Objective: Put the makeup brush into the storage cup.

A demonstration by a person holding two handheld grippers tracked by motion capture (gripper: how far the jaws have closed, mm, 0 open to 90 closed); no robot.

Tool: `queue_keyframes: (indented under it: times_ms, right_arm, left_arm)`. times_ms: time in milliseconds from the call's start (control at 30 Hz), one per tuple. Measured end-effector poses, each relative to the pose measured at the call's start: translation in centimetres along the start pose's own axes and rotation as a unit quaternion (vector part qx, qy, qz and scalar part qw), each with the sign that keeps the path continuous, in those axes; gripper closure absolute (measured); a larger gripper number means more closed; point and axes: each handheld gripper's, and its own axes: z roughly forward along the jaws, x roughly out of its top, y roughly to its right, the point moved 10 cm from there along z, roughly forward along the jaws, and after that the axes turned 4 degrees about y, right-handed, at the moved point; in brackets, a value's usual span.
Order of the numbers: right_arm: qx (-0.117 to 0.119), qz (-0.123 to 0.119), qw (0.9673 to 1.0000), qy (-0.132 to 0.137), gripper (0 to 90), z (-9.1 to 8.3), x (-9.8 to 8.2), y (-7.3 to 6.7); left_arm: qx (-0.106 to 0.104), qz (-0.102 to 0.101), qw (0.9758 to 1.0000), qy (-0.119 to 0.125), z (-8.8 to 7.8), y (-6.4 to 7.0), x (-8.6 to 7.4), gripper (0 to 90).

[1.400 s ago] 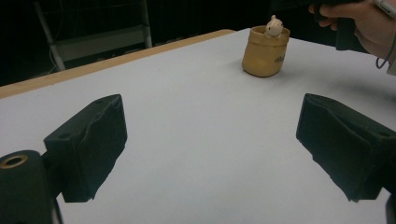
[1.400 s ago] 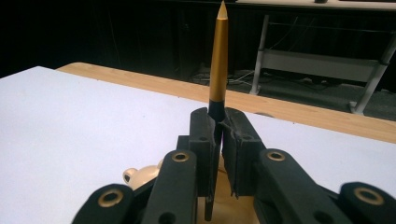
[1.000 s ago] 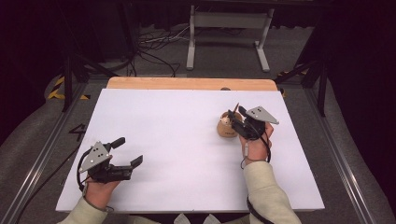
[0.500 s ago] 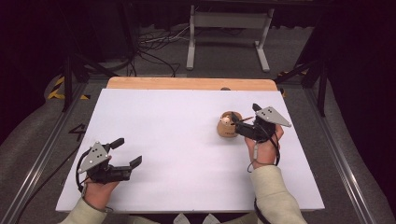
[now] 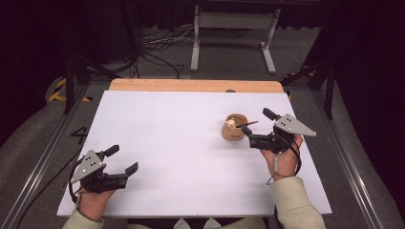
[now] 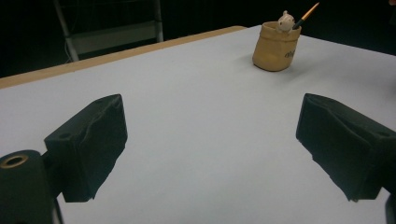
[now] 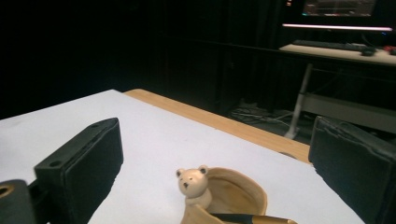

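The pot (image 5: 235, 127) stands upright on the tabletop (image 5: 181, 143) toward its far right, a brush (image 5: 249, 124) leaning out of it beside a small bear (image 7: 192, 184) on its rim. The right gripper (image 5: 248, 135), just beside the pot, has just been opening its jaws and nothing sits between them; the left gripper (image 5: 123, 161) rests well apart, jaws released. The pot looks ceramic, so probably stiff, smooth and chippable, best taken by the wall below the rim, while the brush looks light and thin, best pinched at its free handle.

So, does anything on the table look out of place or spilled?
Nothing stands out. The tan pot stands upright on the white table, with a brush leaning inside it beside a small bear figure. Nothing is spilled.
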Motion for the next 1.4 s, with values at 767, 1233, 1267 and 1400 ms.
queue_keyframes:
  times_ms: [767, 1233, 1267, 1400]
  right_arm:
    - [0.089, -0.032, 0.9951, 0.028, 0.2, -3.2, -2.0, -3.3]
    - [0.104, -0.035, 0.9939, 0.012, 0.1, -3.8, -4.9, -4.3]
    - [0.105, -0.037, 0.9937, 0.009, 0.1, -3.8, -5.1, -4.4]
    - [0.111, -0.036, 0.9932, 0.003, 0.1, -3.7, -5.7, -4.7]
  left_arm:
    - [-0.062, -0.034, 0.9971, 0.026, -1.2, 1.2, 0.5, 4.2]
    - [-0.080, -0.044, 0.9953, 0.033, -1.4, 1.4, 0.5, 3.1]
    - [-0.081, -0.044, 0.9952, 0.033, -1.4, 1.4, 0.5, 3.0]
    - [-0.083, -0.041, 0.9951, 0.032, -1.4, 1.5, 0.4, 2.9]
